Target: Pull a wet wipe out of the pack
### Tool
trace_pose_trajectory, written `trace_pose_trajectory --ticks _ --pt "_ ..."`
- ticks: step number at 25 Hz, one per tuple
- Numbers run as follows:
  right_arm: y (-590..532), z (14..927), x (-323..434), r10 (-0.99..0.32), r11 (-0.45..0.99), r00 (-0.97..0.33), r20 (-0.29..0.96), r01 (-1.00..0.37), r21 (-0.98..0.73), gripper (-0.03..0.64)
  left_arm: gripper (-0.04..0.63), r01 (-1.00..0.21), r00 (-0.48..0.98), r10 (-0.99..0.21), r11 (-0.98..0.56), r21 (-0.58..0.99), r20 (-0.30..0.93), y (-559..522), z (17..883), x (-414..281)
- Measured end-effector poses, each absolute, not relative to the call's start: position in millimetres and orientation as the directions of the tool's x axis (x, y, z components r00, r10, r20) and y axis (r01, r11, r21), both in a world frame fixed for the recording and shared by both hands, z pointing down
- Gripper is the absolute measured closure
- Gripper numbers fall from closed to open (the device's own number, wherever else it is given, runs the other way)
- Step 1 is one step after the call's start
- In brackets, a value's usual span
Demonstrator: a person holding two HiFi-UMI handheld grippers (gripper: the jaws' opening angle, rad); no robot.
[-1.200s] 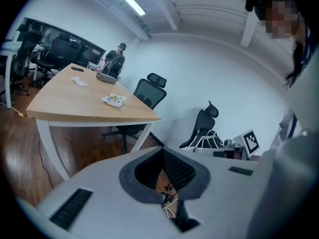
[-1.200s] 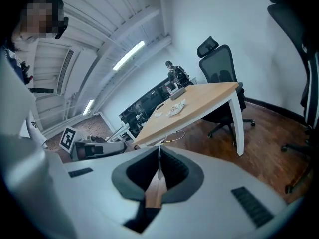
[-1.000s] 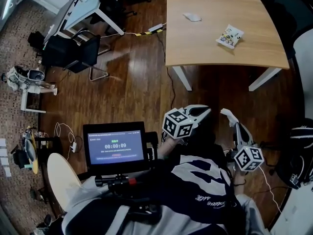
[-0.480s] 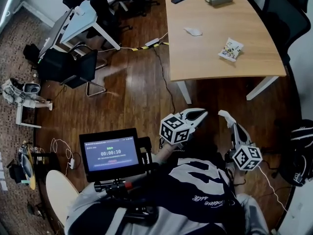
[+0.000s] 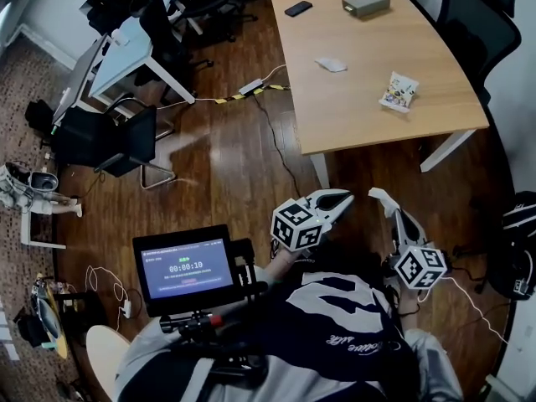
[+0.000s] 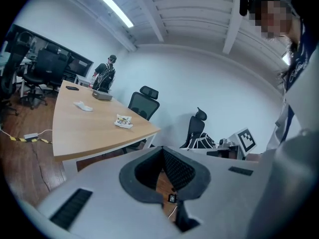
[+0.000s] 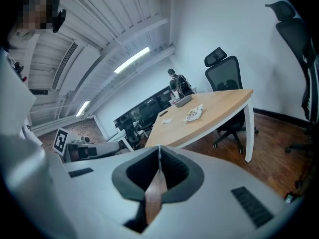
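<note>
Both tools, my left gripper (image 5: pixel 342 196) and right gripper (image 5: pixel 376 194), are clenched empty, so I should close on the wet wipe pack (image 5: pixel 399 91) at one o'clock on the table (image 5: pixel 360 115), opening the jaws early: left pins, right plucks.

We hold left gripper (image 5: pixel 341 198) and right gripper (image 5: pixel 380 197) side by side, apart, pointing forward, tilted slightly down. Both jaws closed, empty.
</note>
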State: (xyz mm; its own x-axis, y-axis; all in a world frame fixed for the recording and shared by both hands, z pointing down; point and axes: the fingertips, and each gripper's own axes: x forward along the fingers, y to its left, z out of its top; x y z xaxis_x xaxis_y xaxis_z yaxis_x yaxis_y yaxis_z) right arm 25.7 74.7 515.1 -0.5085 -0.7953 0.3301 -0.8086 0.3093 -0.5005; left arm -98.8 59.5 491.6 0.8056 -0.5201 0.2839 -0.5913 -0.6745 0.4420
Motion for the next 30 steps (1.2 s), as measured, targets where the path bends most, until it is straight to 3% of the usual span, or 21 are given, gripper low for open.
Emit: trace_pose_trajectory --ticks 14,30 --pt "97 519 17 -0.828 0.234 -0.424 0.368 -0.856 -0.46 0.615 0.594 -0.506 0.862 -0.438 -0.719 0.476 0.254 67 501 -103" --pt "121 505 46 -0.816 0.259 -0.442 0.373 -0.855 -0.448 0.615 0.594 -0.487 0.872 -0.431 -0.725 0.487 0.232 91 487 -63"
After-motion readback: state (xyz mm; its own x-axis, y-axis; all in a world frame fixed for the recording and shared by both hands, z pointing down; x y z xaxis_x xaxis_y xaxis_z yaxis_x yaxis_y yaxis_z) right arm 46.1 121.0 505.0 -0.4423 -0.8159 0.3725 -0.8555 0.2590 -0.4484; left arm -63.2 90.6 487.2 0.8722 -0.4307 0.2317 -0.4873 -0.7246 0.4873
